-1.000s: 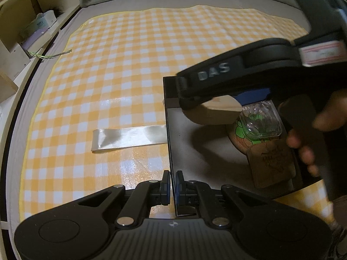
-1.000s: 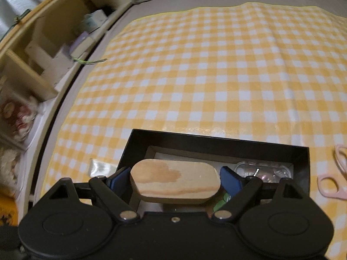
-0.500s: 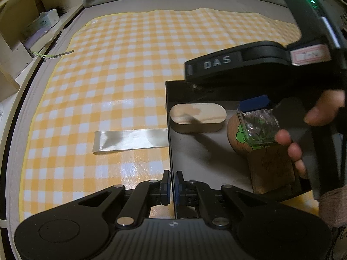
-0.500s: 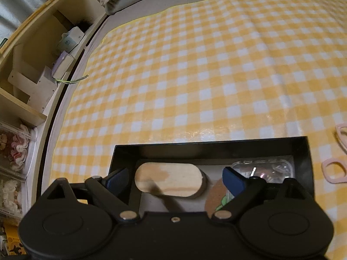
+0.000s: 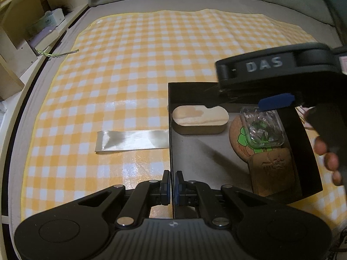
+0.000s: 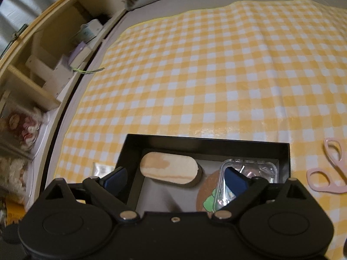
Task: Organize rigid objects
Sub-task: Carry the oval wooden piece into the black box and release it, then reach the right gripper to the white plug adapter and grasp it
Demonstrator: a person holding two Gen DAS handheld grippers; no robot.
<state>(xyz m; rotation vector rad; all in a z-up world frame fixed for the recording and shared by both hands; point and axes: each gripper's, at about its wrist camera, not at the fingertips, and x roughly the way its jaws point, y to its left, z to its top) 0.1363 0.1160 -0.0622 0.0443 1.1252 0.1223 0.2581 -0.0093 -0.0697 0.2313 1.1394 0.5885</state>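
A grey bed surface [image 5: 164, 4] carries a yellow-and-white checked cloth [image 5: 151, 60]. Directly on the cloth lie a black tray [image 5: 171, 130] near right, a clear plastic strip [image 5: 132, 139] touching its left wall, and pink scissors [image 6: 325, 173] right of it.

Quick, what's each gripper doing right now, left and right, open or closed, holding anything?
Left gripper: closed on the near wall of the black box.
Right gripper: open, holding nothing, above the box; the oval wooden block lies inside.
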